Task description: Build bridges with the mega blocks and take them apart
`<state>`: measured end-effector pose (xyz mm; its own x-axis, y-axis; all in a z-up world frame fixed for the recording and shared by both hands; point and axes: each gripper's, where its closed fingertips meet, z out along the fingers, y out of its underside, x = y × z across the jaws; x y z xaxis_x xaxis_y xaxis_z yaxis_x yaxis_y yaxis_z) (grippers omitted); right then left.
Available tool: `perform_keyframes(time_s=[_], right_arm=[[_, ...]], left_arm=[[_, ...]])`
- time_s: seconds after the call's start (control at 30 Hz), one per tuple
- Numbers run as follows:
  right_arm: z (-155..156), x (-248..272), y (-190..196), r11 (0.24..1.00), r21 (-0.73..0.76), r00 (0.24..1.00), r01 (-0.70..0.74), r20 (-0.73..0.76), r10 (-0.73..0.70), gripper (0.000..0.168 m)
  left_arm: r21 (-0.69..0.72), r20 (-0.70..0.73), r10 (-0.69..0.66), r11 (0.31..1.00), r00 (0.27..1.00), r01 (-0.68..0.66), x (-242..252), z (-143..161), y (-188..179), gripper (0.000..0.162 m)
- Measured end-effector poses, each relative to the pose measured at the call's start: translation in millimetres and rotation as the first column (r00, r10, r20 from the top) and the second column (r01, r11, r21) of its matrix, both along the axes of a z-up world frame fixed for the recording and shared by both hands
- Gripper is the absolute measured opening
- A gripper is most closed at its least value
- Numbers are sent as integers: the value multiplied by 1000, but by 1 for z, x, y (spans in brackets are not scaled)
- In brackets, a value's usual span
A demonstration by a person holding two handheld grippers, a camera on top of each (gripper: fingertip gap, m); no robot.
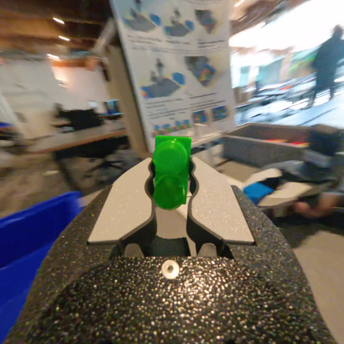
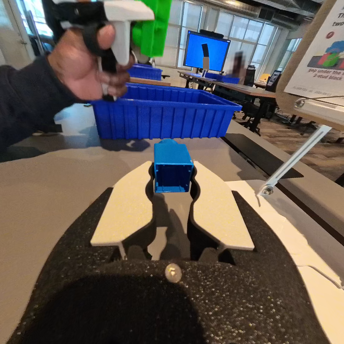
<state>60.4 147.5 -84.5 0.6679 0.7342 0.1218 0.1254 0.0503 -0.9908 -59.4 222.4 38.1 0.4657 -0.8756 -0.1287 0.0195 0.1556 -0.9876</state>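
Note:
My left gripper [image 1: 171, 162] is shut on a green block [image 1: 170, 173] with two studs facing the camera, held up in the air. In the right wrist view the same green block [image 2: 152, 28] shows at the top, in the left gripper held by a person's hand [image 2: 81, 67] above the blue bin [image 2: 163, 119]. My right gripper [image 2: 172, 167] is shut on a small blue block [image 2: 172, 167], its hollow underside facing the camera, held just above the grey table [image 2: 55, 186]. The right gripper with its blue block [image 1: 258, 191] shows blurred at the right of the left wrist view.
The blue bin stands on the table beyond the right gripper; its corner shows in the left wrist view [image 1: 28, 232]. An instruction poster [image 1: 176, 65] stands behind. A grey tray [image 1: 264, 147] sits at the right. A white board [image 2: 297, 242] lies at the table's right. About 20 cm separates my left fingertips from my right.

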Motion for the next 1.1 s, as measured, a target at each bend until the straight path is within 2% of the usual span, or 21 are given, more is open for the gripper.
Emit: perform_keyframes(time_s=[0.07, 0.13, 0.2, 0.27, 0.37, 0.5, 0.73, 0.87, 0.93, 1.1], right_arm=[[0, -1, 0, 1000, -2, 1000, -1, -1, 1, 36], [0, -1, 0, 1000, -2, 1000, 2, -1, -2, 36], [0, -1, 0, 1000, -4, 1000, 4, -3, -4, 36], [0, -1, 1, 1000, -5, 1000, 5, -2, -5, 36], [-1, -2, 1, 1000, -5, 1000, 5, 6, -5, 36], [-2, -2, 1, 1000, -6, 1000, 7, 11, -7, 36], [-3, -3, 1, 1000, -3, 1000, 8, 26, -8, 36], [-3, -4, 1, 1000, -1, 999, 8, 32, -8, 36], [-4, -5, 0, 1000, -2, 999, 7, 34, -7, 36], [-4, -5, 1, 1000, -2, 999, 11, 43, -11, 36]], left_arm=[[75, -64, 230, 972, 971, -225, -44, 12, 22, 34], [47, -141, 419, 908, 897, -417, -88, 2, 48, 34], [2, -291, 519, 840, 804, -542, -120, -28, 71, 34], [-24, -420, 541, 796, 728, -605, -138, -59, 85, 35], [39, -527, 566, 762, 634, -647, -145, -73, 93, 35], [98, -654, 544, 750, 525, -654, -143, -94, 95, 35], [138, -781, 483, 751, 396, -646, -145, -121, 99, 35], [161, -798, 469, 771, 379, -616, -141, -130, 100, 36], [177, -790, 487, 762, 373, -623, -142, -127, 102, 42], [185, -704, 560, 738, 436, -649, -143, -109, 105, 55]])
